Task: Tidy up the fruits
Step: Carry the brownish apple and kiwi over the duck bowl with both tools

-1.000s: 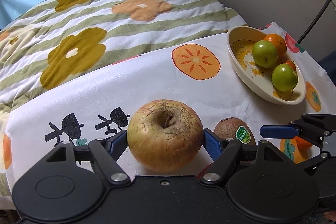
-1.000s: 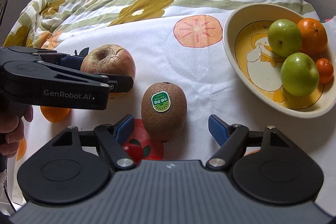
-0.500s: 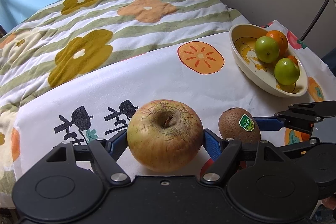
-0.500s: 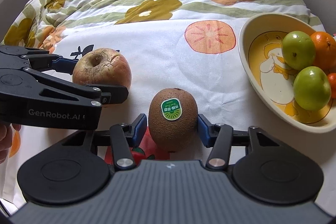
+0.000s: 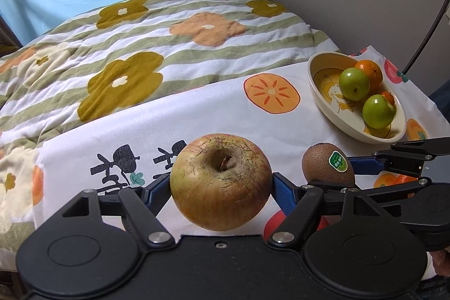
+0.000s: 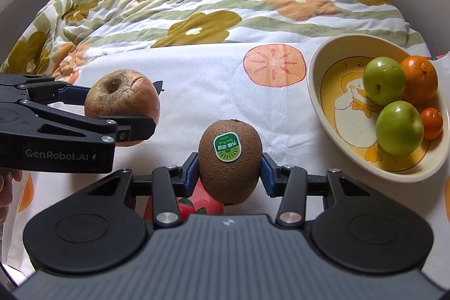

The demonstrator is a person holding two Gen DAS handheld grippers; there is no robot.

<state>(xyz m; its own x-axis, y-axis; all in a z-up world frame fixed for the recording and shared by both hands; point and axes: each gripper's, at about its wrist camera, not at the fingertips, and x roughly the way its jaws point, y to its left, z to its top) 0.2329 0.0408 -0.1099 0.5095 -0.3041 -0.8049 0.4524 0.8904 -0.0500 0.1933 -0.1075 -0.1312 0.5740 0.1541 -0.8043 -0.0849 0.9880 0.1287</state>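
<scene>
- Kiwi (image 6: 230, 159) upright, sticker facing the camera, caught between the blue pads of the right tongs (image 6: 230, 170); jaws closing the last bit onto it, pads against both sides. Held across the middle, likely so the rounded ends cannot slip out.
- A second ago: same tongs spread wide around the kiwi, nothing gripped.
- Apple (image 5: 220, 182) clamped by the left tongs (image 5: 220, 184), stem hollow up, pads on its widest part; appears raised clear of the cloth (image 5: 213, 114). Grip unchanged from before, though carried a little up and along, with more curtain now showing behind.
- Both fruits near the front edge of the cloth-covered bench, apple left of kiwi.
- Bowl (image 6: 317, 92) at the right edge, holding two green apples, an orange and a small mandarin; room left on its duck-printed floor, so probably the goal for both.
- Flowered quilt (image 6: 225, 10) beyond the far edge of the cloth.
</scene>
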